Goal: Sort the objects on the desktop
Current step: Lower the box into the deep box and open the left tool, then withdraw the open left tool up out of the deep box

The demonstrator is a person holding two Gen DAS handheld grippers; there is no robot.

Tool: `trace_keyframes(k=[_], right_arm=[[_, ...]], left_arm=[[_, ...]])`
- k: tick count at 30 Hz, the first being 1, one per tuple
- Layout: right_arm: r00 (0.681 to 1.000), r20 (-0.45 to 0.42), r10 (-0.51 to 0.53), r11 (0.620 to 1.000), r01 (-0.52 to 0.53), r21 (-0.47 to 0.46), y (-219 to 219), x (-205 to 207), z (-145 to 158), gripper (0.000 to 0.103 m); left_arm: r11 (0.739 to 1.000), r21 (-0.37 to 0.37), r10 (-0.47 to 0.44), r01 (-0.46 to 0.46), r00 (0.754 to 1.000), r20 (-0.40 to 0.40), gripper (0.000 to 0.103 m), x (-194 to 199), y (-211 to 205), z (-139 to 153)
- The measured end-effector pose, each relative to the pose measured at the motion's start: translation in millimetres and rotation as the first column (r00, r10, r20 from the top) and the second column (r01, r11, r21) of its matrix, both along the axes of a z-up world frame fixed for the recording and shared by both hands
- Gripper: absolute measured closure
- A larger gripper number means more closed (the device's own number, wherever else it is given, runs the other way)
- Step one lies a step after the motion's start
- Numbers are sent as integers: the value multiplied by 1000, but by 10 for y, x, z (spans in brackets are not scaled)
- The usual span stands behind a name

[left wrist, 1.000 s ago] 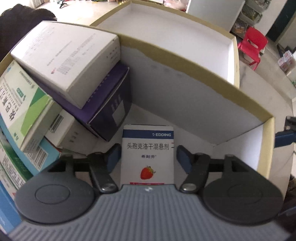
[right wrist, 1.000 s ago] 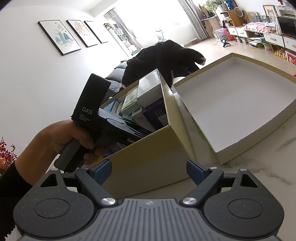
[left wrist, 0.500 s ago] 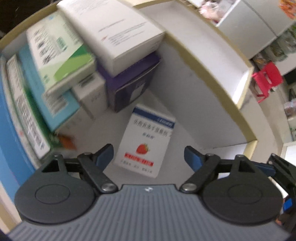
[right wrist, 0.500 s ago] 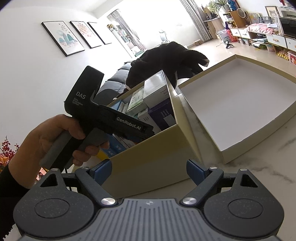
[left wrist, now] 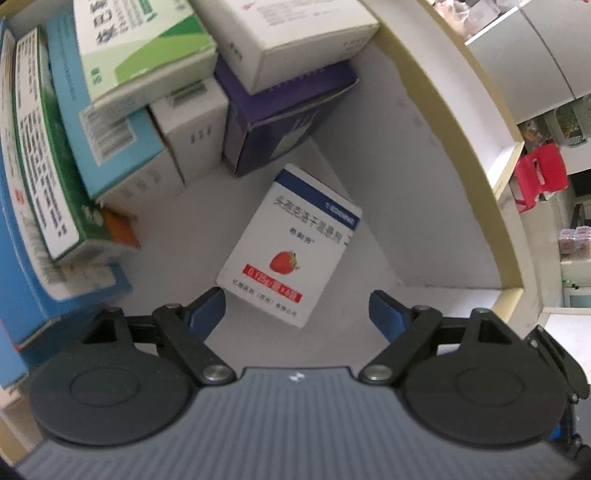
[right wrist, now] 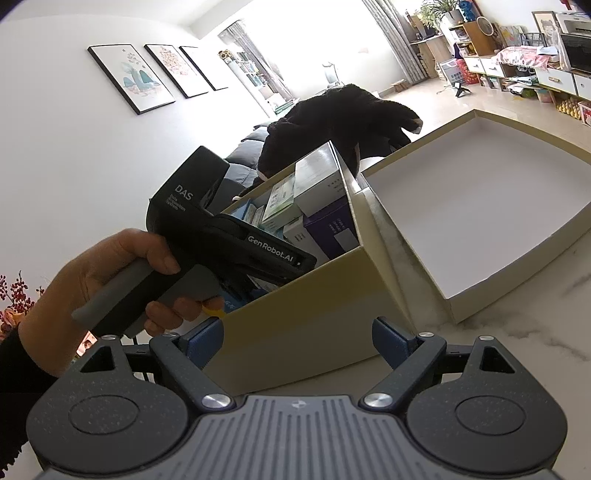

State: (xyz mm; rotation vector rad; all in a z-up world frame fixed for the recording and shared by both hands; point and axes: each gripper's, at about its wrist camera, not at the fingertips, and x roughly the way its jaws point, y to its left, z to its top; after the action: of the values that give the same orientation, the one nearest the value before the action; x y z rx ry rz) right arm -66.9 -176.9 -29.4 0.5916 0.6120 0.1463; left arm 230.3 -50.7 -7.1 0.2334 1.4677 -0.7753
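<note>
- A bright living room with three framed prints [right wrist: 155, 75] on a white wall; a marble table [right wrist: 535, 325] carries a cream box [right wrist: 306, 321] and, touching its right side, a shallow lid [right wrist: 480, 206] lying open side up.
- A black garment [right wrist: 343, 118] lies behind the box.
- Inside the box, medicine cartons are packed along the left and far sides: a green-and-white carton [left wrist: 144, 48] and a white carton [left wrist: 291, 33] on top, a purple carton [left wrist: 284, 122] under the white one, and blue cartons [left wrist: 110, 147] to the left.
- A strawberry carton [left wrist: 291, 247], white with a blue band, lies flat and face up on the bare box floor, slightly skewed, near the purple carton but apart from it.
- The left gripper [left wrist: 297, 306] hovers over the strawberry carton with its jaws spread wide and empty; the near edge of the carton sits between the blue fingertips [left wrist: 208, 306].
- From the right wrist view, the left hand [right wrist: 99, 284] holds that gripper's handle, its nose dipped into the box.
- The right gripper [right wrist: 297, 343] is low over the table just outside the box's near wall, jaws spread, gripping nothing.
</note>
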Motion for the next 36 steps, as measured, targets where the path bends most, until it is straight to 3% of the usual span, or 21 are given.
trace_keyframes(k=[9,15,18,27,30,36], right_arm=[[1000,-8,-7,1000,7,5,-28,6,-33,14],[1000,-12,-7,1000,7,9,-27,15,-58,14],[1000,-13,-4,1000,5,9,-23,16,-59,14],[1000,-11,-7,1000,7,7,-22,29,-52,14],[1000,-11,-4,1000,4,6,-16,35,-54,14],[1000,-11,-6,1000,6,7,3,31,-64,14]], left_arm=[[997,-69,-27,38,989,147,20,23,-61,258],[997,-67,-20,35,979,202,20,-122,-185,174],[996,-74,-33,48,980,194,22,-142,-156,97],[984,37,-175,172,972,156,32,-315,-285,-85],[985,57,-171,164,973,156,41,-312,-323,-75],[988,77,-140,130,979,146,43,-245,-382,-48]])
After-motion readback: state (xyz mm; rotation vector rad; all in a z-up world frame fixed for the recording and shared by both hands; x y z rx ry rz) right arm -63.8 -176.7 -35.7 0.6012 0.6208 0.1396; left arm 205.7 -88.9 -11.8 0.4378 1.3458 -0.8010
